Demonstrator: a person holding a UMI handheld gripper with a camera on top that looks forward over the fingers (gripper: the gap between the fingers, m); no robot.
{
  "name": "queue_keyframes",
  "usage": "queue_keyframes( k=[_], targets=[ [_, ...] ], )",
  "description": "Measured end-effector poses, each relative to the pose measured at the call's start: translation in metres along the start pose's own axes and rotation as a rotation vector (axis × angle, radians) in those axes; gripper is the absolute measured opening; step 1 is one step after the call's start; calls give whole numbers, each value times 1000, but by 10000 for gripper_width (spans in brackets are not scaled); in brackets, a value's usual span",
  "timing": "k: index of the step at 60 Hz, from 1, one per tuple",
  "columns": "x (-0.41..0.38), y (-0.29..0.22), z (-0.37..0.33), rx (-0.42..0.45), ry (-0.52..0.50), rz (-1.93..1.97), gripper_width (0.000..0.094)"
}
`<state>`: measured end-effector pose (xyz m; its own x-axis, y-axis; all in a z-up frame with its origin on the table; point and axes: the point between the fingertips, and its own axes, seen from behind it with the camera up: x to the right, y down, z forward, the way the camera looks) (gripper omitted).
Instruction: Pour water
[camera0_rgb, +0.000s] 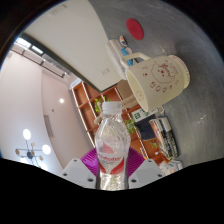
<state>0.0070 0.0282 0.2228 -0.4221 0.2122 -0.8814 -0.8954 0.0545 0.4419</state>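
A clear plastic water bottle (112, 140) with a white cap and a red-and-white label stands between my fingers. Both magenta pads (92, 160) press on its sides, so my gripper (112, 168) is shut on it. The whole view is tilted. Beyond the bottle's cap is a cream mug (158, 80) with a handle and a dotted face pattern, resting on a grey table (180, 30). The bottle's cap points toward the mug's rim, a short way from it. No water shows leaving the bottle.
A red round object (135, 28) lies on the grey table past the mug. A small blue-and-white item (128, 45) sits by the mug's handle. Wooden shelves (95, 100) and a white ceiling with lamps (35, 140) fill the background.
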Motion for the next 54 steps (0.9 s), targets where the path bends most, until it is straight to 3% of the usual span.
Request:
queue_keyframes(
  k=[12, 32, 46, 54],
  targets=[
    [6, -27, 5, 48, 2, 211, 368],
    [15, -11, 10, -14, 63, 95, 367],
    [-30, 23, 17, -139, 122, -637, 369],
    [-75, 9, 30, -133, 146, -1179, 369]
  ],
)
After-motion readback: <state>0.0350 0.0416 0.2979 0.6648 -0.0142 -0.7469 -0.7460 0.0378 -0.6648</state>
